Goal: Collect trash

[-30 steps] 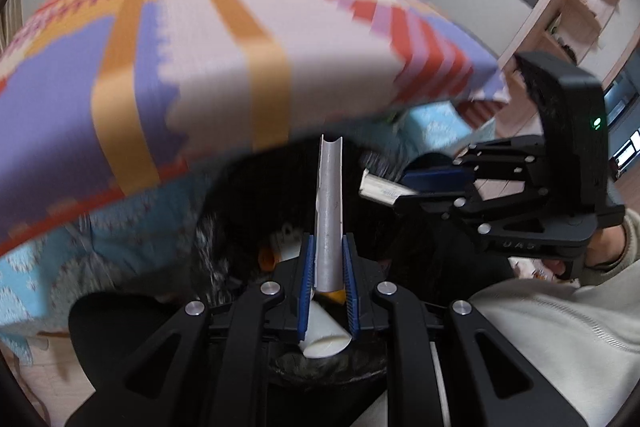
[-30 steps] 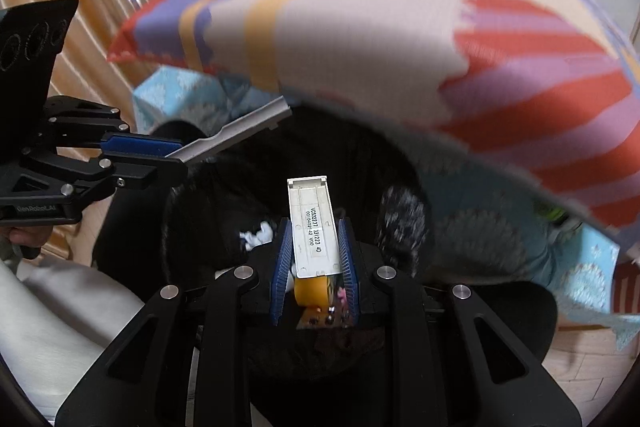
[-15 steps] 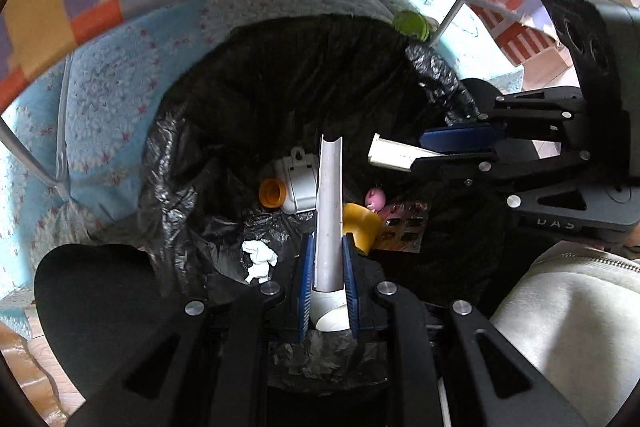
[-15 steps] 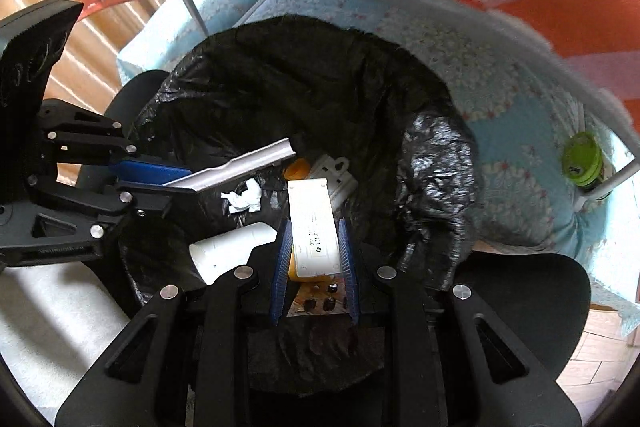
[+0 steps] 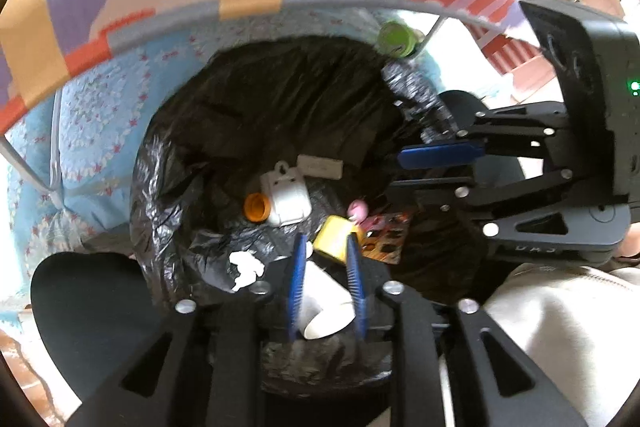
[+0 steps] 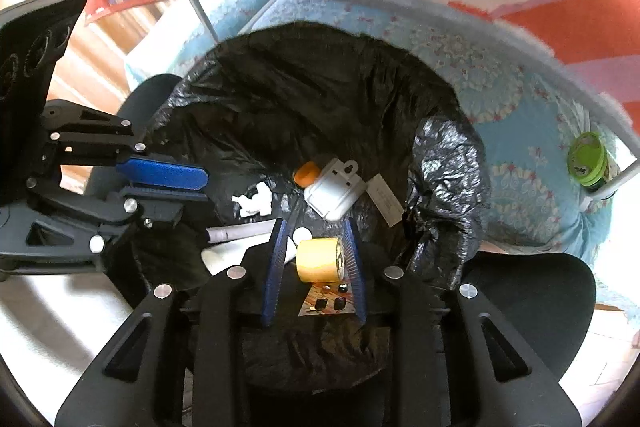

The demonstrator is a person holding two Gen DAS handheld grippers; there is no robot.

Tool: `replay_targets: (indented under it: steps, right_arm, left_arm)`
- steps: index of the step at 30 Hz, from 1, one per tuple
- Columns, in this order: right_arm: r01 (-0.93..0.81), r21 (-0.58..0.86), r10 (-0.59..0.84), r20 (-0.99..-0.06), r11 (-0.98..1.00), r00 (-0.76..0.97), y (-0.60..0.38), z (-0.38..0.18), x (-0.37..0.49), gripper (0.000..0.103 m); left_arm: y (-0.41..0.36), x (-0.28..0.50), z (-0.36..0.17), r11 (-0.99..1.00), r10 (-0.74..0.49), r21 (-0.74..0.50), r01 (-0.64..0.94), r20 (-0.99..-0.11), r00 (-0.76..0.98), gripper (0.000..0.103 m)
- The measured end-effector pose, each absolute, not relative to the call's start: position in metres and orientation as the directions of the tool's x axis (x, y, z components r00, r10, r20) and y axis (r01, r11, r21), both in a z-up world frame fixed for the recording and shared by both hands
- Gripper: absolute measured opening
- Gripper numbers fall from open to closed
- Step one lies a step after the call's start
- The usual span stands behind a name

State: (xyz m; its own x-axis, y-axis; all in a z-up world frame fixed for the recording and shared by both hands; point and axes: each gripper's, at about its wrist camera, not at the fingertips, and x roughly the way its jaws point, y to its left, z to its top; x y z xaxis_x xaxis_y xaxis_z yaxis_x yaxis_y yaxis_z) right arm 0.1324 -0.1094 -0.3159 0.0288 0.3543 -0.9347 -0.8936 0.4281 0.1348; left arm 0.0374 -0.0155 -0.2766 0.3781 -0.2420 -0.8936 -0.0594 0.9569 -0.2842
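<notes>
Bag (image 6: 360, 99), frame centre: 1 orange cap (image 6: 306, 174), 1 white housing (image 6: 334, 193), 1 tissue (image 6: 254, 201), 1 yellow block (image 6: 318, 259). Left gripper (image 5: 325, 281) and right gripper (image 6: 316, 265): fingers spread, empty.

Black bin bag (image 6: 304, 115) open, centre frame; inside: white plastic housing (image 6: 334, 193) lying flat, orange cap (image 6: 307, 174) touching its left; flat white strip (image 6: 384, 200) just right; crumpled tissue (image 6: 254, 201) left; yellow tape roll (image 6: 318, 259) lower centre, on edge.
</notes>
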Motion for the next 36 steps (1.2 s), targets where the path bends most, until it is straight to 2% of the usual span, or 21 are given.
replay_targets:
  steps: [2,5,9,11,15,19,23,26,30,36]
  right_arm:
    - [-0.896,0.137,0.361,-0.932,0.423,0.028,-0.110,-0.310,0.131,0.030]
    - [-0.897,0.153,0.376,-0.926,0.414,0.016,-0.113,-0.299,0.129,0.033]
    - [-0.904,0.133,0.400,-0.916,0.406,0.044,-0.117,-0.277,0.123,0.043]
    - [-0.907,0.128,0.412,-0.909,0.402,0.054,-0.120,-0.265,0.120,0.050]
    - [-0.907,0.148,0.441,-0.897,0.394,0.045,-0.126,-0.243,0.117,0.062]
    - [-0.910,0.144,0.457,-0.887,0.389,0.056,-0.132,-0.226,0.113,0.066]
    - [-0.910,0.164,0.466,-0.884,0.382,0.037,-0.136,-0.215,0.109,0.071]
    - [-0.915,0.172,0.454,-0.891,0.364,0.013,-0.136,-0.210,0.102,0.071]
    - [-0.923,0.162,0.446,-0.895,0.350,0.012,-0.138,-0.203,0.091,0.071]
    - [-0.924,0.136,0.442,-0.896,0.358,0.039,-0.142,-0.188,0.081,0.071]
  left_arm:
    - [-0.017,0.036,-0.268,0.958,-0.239,-0.282,-0.052,-0.886,0.398,0.044]
    - [-0.020,0.035,-0.255,0.957,-0.247,-0.289,-0.036,-0.870,0.428,0.046]
    - [-0.023,0.031,-0.239,0.960,-0.235,-0.278,-0.029,-0.861,0.452,0.046]
    - [-0.023,0.028,-0.231,0.962,-0.227,-0.273,-0.032,-0.856,0.465,0.057]
    - [-0.025,0.020,-0.205,0.960,-0.230,-0.278,-0.018,-0.826,0.514,0.067]
    - [-0.023,0.012,-0.185,0.959,-0.223,-0.282,-0.023,-0.805,0.549,0.081]
    - [-0.021,0.004,-0.167,0.957,-0.226,-0.290,-0.017,-0.778,0.587,0.085]
    - [-0.021,0.000,-0.158,0.956,-0.222,-0.294,-0.024,-0.772,0.596,0.088]
    - [-0.023,-0.006,-0.146,0.950,-0.237,-0.313,-0.021,-0.758,0.608,0.088]
    - [-0.030,-0.012,-0.135,0.964,-0.198,-0.265,-0.026,-0.775,0.600,0.088]
